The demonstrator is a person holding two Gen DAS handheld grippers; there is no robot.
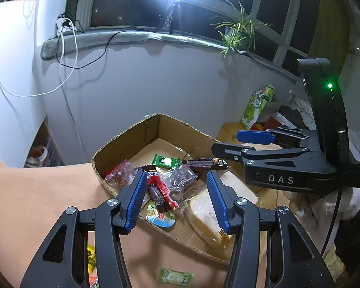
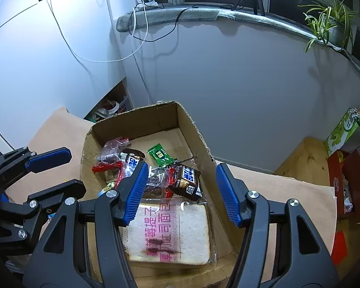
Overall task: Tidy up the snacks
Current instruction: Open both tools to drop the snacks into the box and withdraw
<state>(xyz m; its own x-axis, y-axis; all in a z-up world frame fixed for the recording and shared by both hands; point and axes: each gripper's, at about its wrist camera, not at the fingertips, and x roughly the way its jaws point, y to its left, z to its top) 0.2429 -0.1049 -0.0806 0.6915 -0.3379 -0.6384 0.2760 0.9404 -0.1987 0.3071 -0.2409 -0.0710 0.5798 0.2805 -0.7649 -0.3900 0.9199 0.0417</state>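
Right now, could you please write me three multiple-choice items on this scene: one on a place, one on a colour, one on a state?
1. Where does the wrapped bread slice lie?
A. inside the cardboard box
B. on the windowsill
C. on the cloth beside the box

2. What colour is the candy lying nearest the box's far wall?
A. yellow
B. green
C. white

3. In what state is the right claw?
A. shut on the bread
B. shut on a chocolate bar
C. open, holding nothing

Answers:
1. A, since the box walls rise around the bread.
2. B, since its wrapper is plainly green.
3. C, since its blue pads stand wide apart above the snacks with nothing between them.
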